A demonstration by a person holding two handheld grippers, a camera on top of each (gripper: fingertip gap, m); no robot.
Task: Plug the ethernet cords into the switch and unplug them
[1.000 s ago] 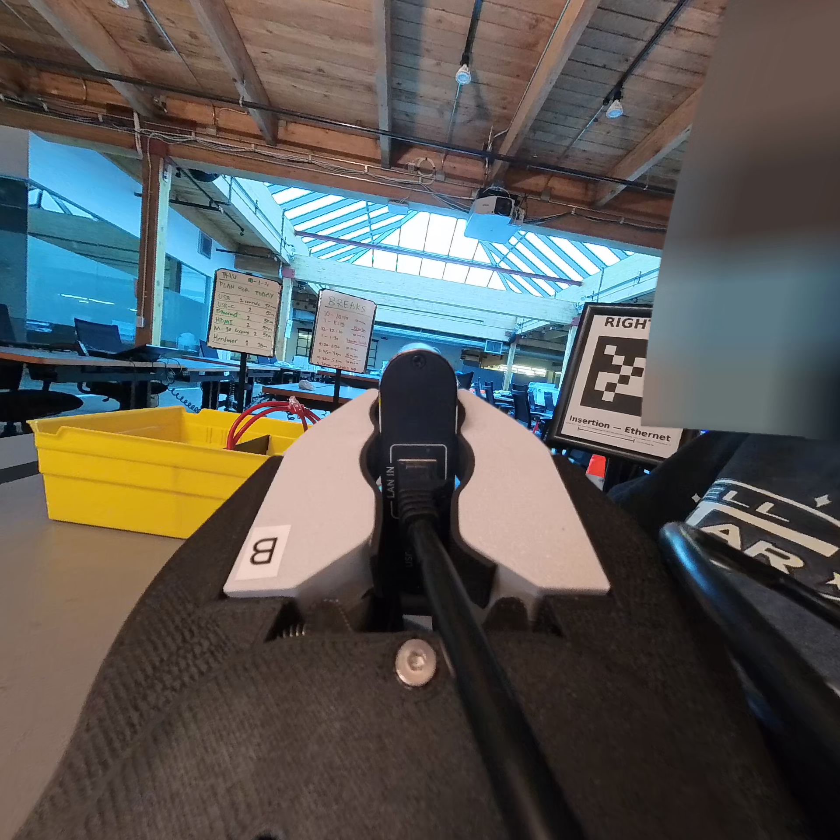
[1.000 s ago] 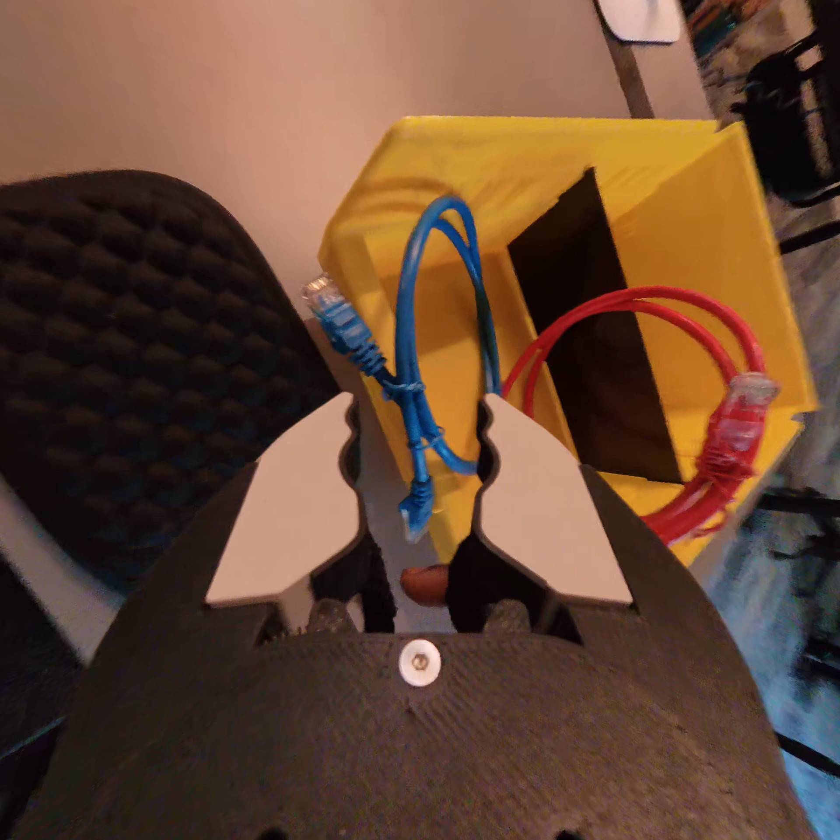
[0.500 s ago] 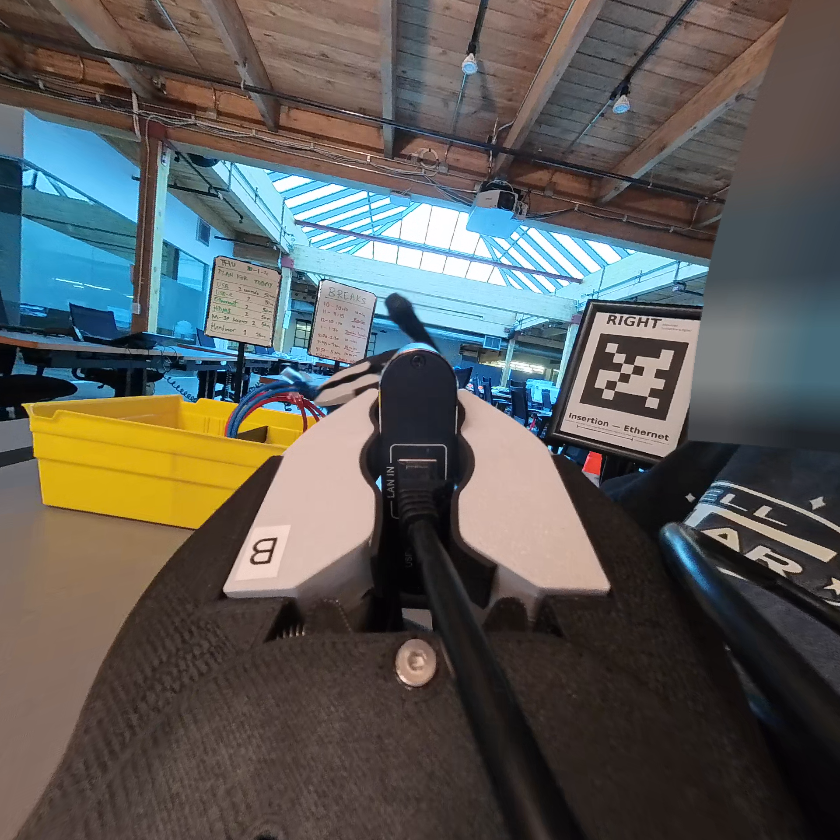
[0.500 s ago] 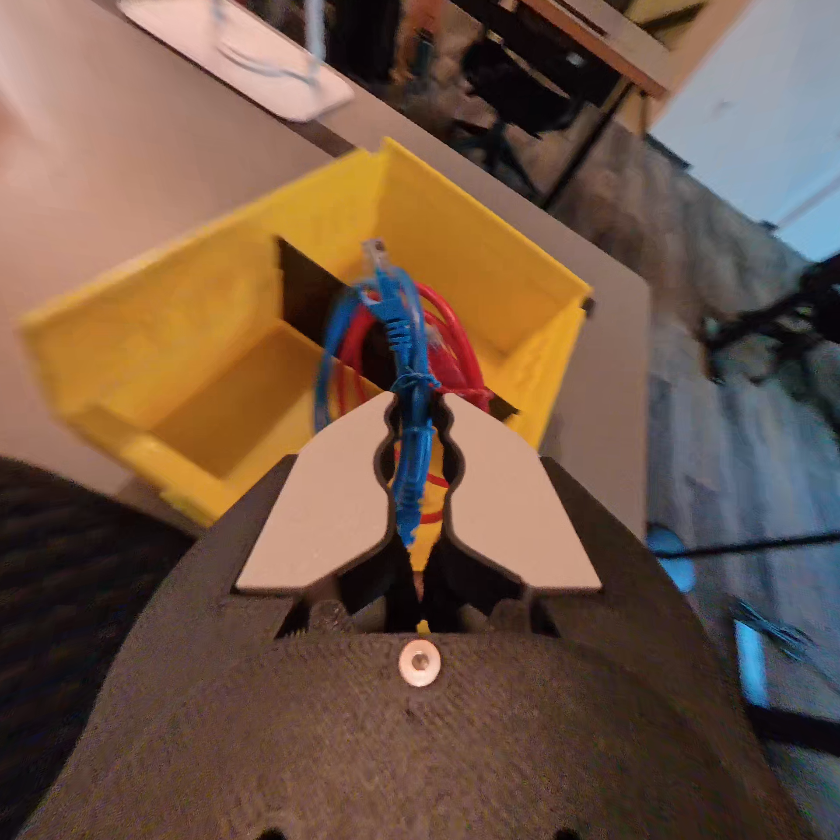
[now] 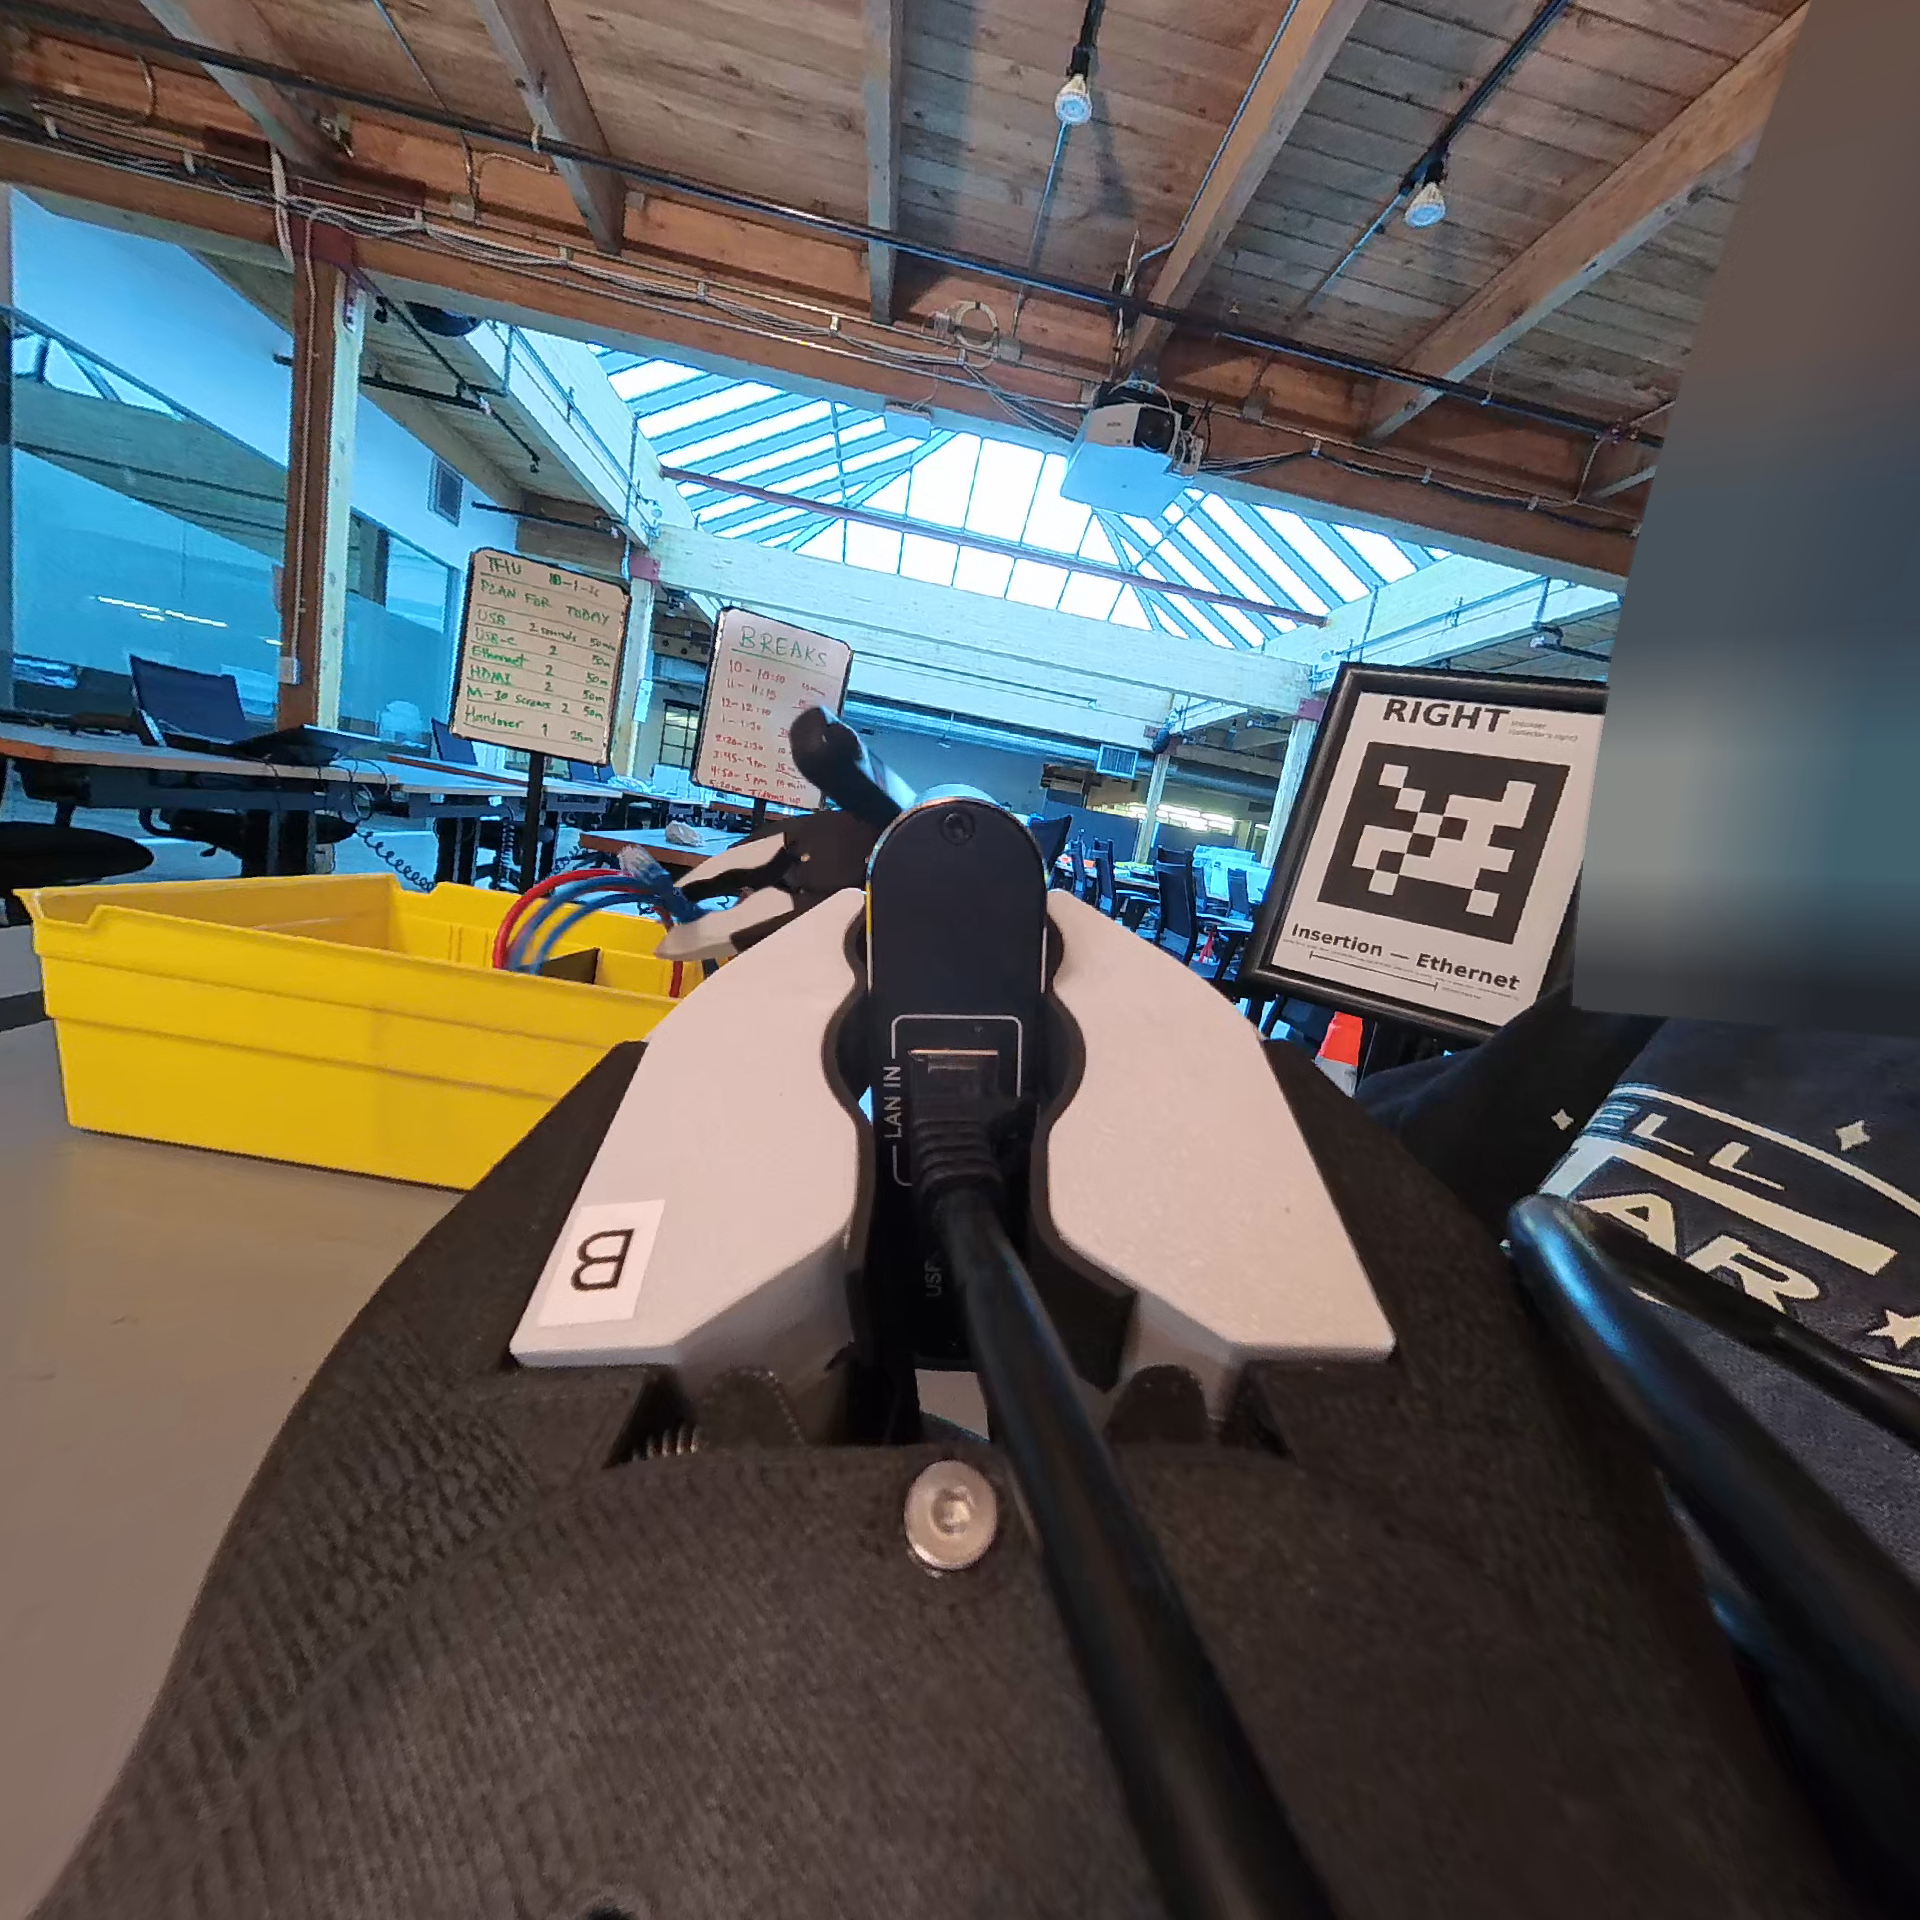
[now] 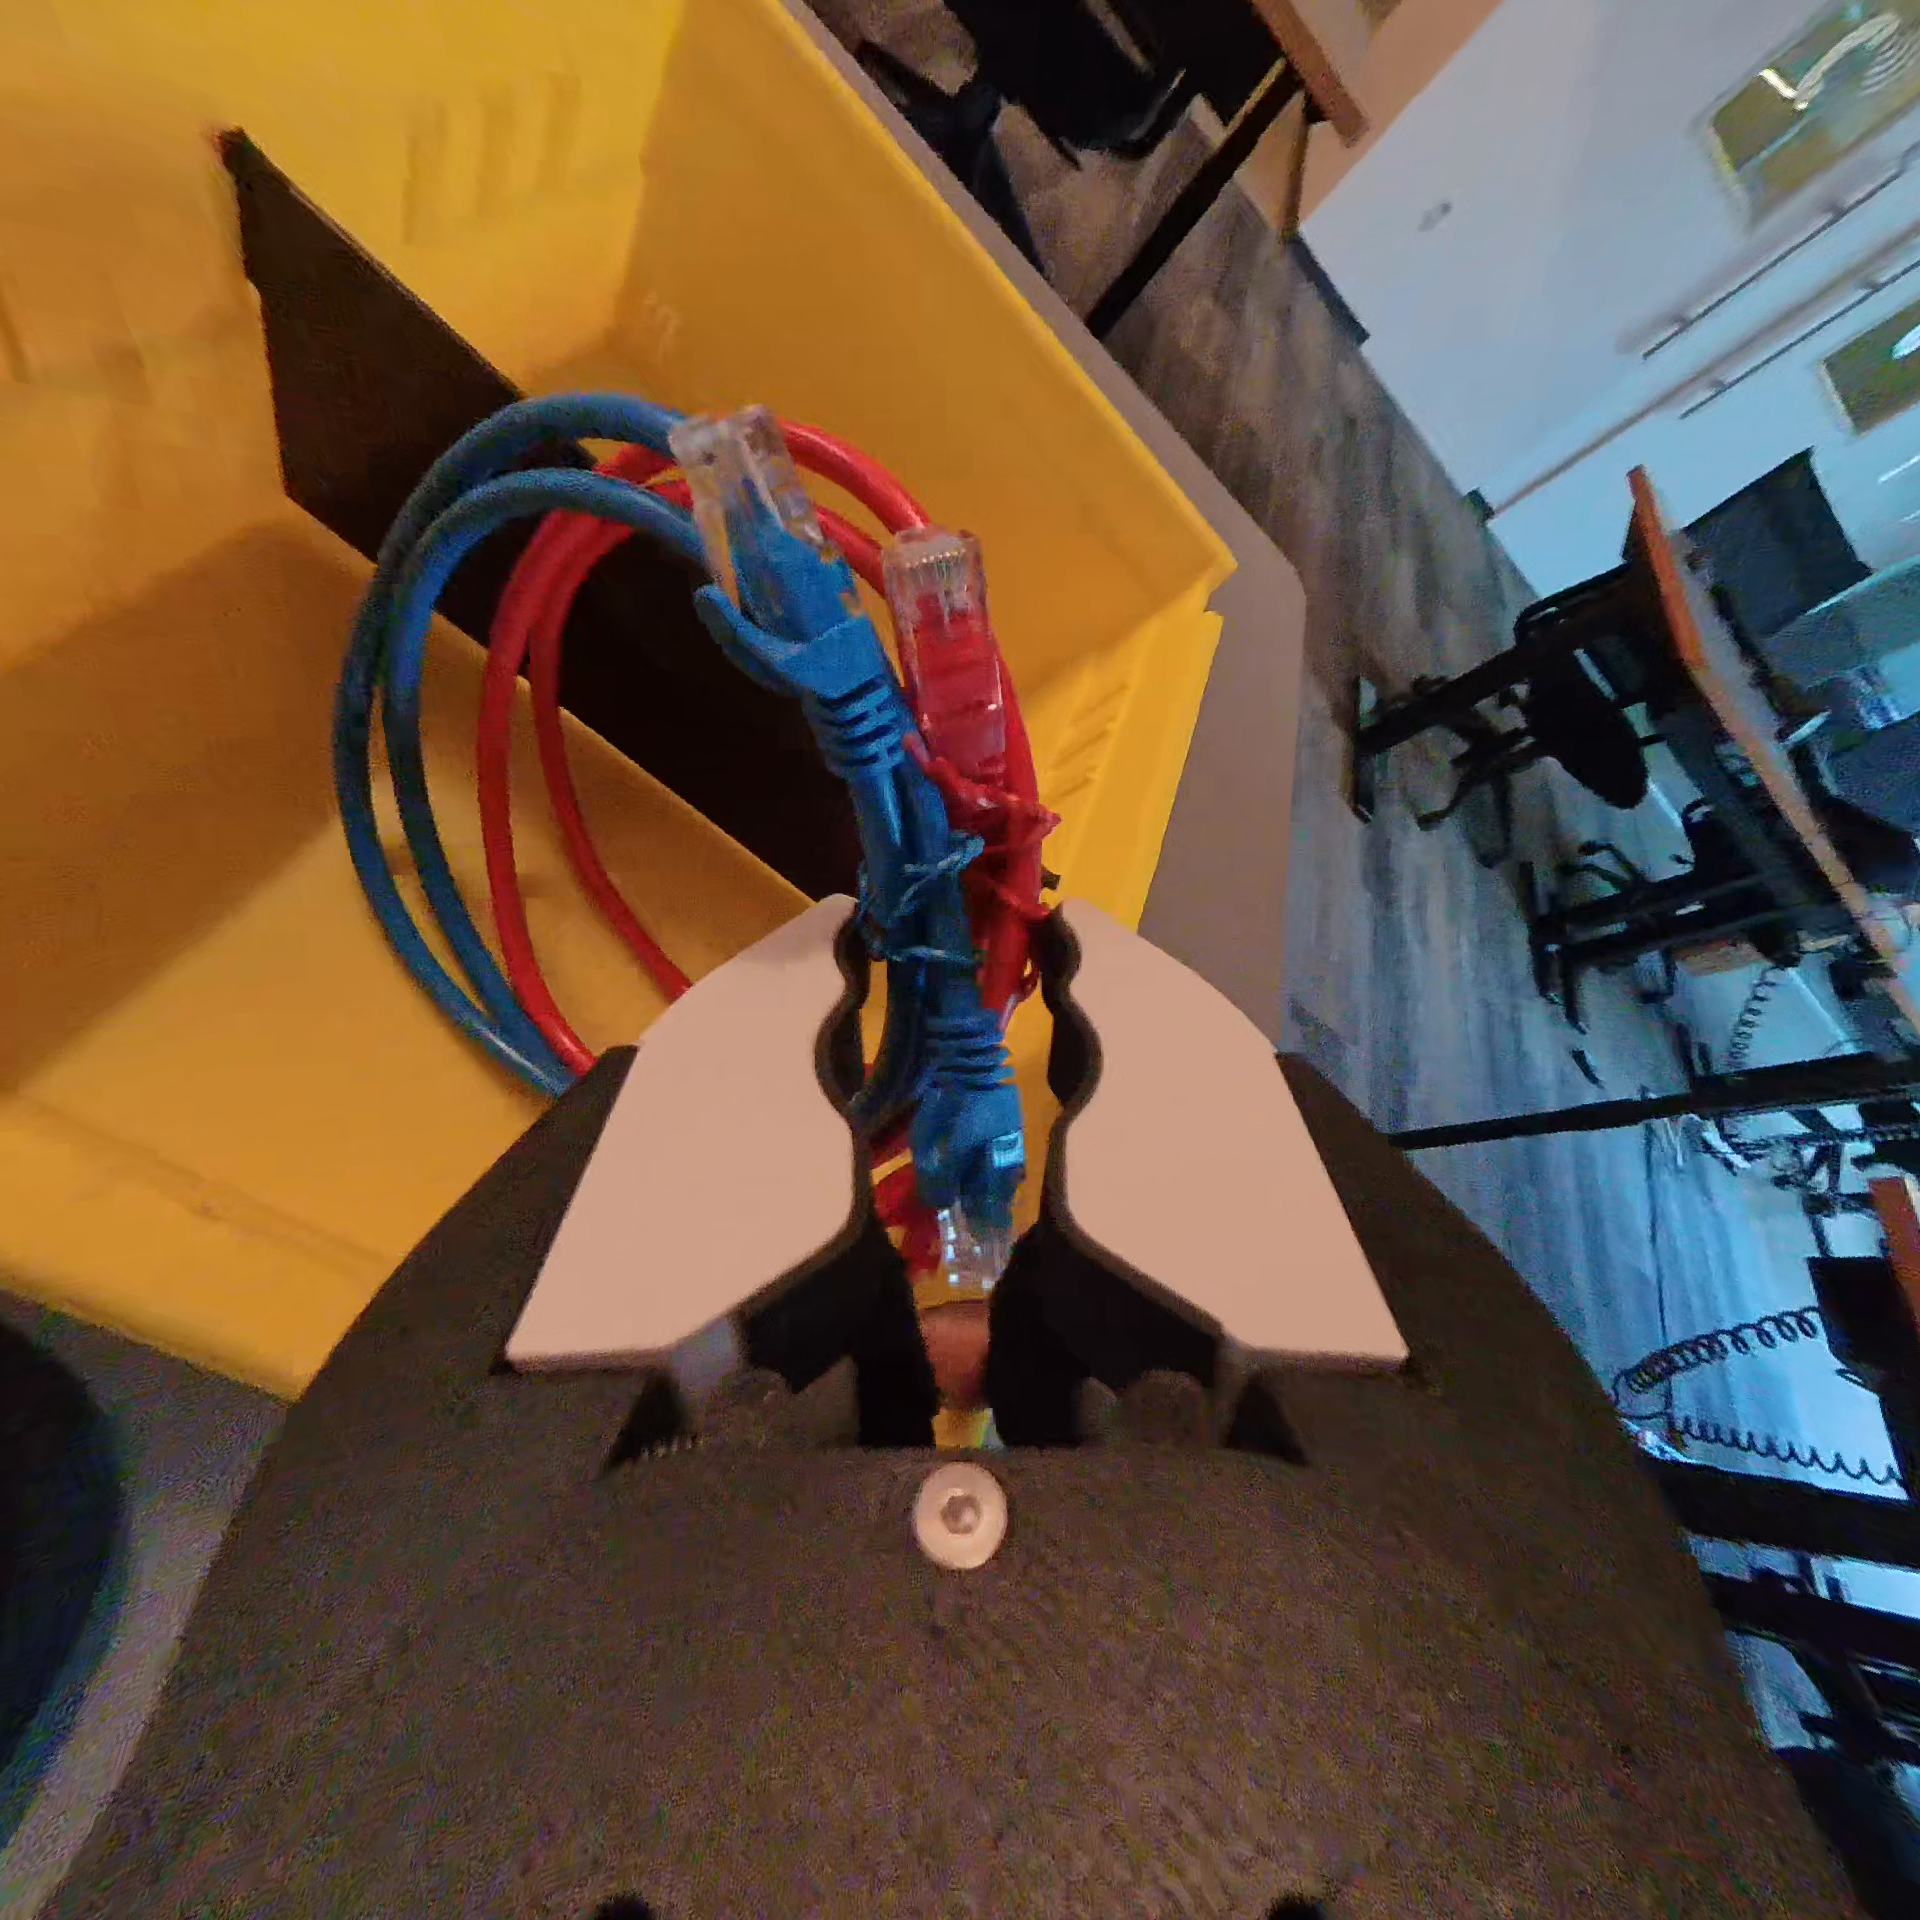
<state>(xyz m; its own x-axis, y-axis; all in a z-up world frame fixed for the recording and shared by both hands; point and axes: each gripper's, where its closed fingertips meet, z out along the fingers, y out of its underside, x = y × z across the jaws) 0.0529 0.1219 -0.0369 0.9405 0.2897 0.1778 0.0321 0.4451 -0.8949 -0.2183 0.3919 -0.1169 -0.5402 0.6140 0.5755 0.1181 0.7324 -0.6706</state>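
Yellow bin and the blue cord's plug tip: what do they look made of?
The yellow bin looks like moulded plastic: smooth, faintly glossy walls with ribbed edges. The blue cord has a rubbery matte jacket; its plug tip is clear, hard-looking plastic, see-through in the right wrist view.

Both grippers have textured black bodies, pale grey fingers [image 5: 1164, 1122] with wavy inner edges, and a silver screw [image 6: 958, 1515]; a lettered white sticker [image 5: 601, 1259] marks the left one.
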